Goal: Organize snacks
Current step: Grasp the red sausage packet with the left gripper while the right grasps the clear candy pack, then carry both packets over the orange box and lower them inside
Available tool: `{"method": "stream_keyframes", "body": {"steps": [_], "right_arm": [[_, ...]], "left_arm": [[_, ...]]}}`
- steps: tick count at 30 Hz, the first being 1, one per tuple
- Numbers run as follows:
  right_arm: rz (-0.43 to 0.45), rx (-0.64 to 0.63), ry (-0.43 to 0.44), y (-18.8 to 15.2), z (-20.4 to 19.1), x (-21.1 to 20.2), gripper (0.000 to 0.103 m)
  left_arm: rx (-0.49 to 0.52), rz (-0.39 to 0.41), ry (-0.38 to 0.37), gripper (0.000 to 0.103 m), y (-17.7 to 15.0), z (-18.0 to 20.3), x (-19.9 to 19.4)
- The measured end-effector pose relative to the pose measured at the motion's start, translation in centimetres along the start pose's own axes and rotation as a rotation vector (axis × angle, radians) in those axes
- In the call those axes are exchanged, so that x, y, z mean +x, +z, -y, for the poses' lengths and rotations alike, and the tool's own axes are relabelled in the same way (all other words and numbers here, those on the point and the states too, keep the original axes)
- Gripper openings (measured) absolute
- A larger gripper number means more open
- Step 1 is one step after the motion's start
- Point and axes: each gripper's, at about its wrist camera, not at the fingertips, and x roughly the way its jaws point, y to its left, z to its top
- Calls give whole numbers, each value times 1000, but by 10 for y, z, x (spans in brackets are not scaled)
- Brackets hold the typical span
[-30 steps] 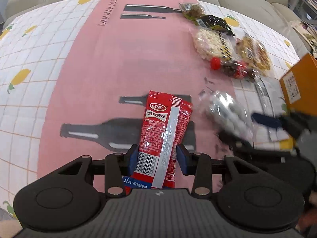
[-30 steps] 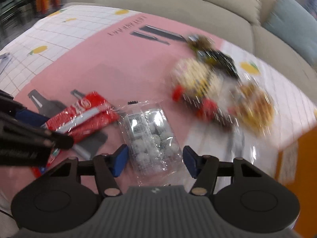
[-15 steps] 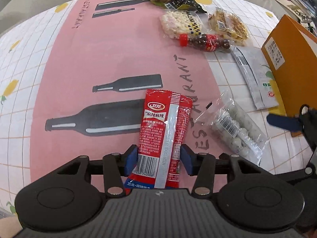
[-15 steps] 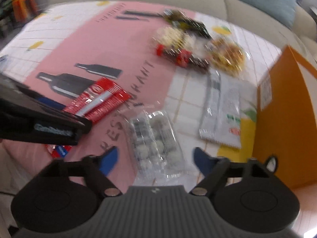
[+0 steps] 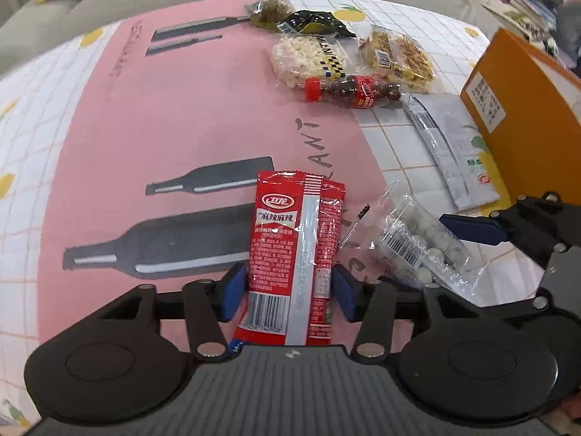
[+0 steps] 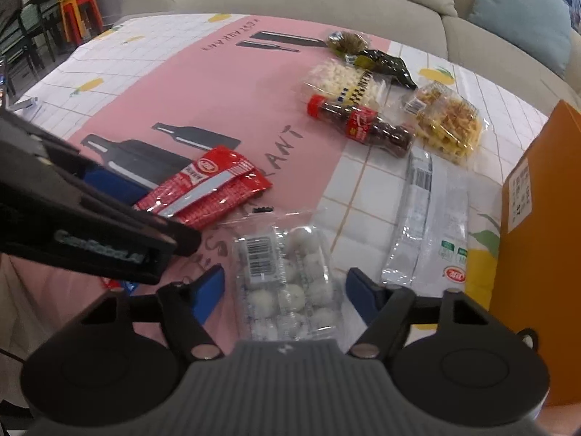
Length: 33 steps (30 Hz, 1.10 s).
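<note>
My left gripper (image 5: 288, 292) is shut on a red spicy-snack packet (image 5: 294, 250), which also shows in the right wrist view (image 6: 207, 190). My right gripper (image 6: 285, 290) is open, its blue pads either side of a clear bag of white round candies (image 6: 287, 283) lying on the cloth; the bag also shows in the left wrist view (image 5: 417, 247). An orange box (image 6: 537, 225) stands at the right, also seen in the left wrist view (image 5: 523, 94).
Further back lie a small cola-shaped bottle (image 6: 359, 127), a bag of white puffs (image 6: 341, 80), a bag of yellow crackers (image 6: 446, 123), a dark green packet (image 6: 381, 63) and a silver packet (image 6: 425, 225). A sofa (image 6: 326, 3) runs behind the table.
Both grippers pulled back and steadied. The right gripper's jaws have opened wider around the candy bag. The left keeps its hold on the red packet.
</note>
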Motion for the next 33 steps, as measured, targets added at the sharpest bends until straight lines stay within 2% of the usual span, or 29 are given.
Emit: {"method": "stream_keyframes", "body": {"steps": [3, 8, 14, 17, 24, 33], "right_arm": [[-3, 8, -6, 0, -1, -2, 58], [-4, 41, -20, 1, 0, -3, 55], [-17, 114, -24, 1, 6, -8, 54], [3, 115, -46, 1, 6, -18, 54], [41, 122, -68, 7, 5, -55, 54], [78, 210, -40, 5, 23, -115, 54]], "left_arm": [[8, 9, 8, 45, -1, 1, -1], [-27, 7, 0, 39, -1, -3, -4], [-91, 25, -3, 38, -1, -9, -17], [-116, 36, -20, 38, -1, -9, -27], [-148, 74, -58, 38, -1, -2, -62], [-132, 122, -108, 38, 2, 24, -114]]}}
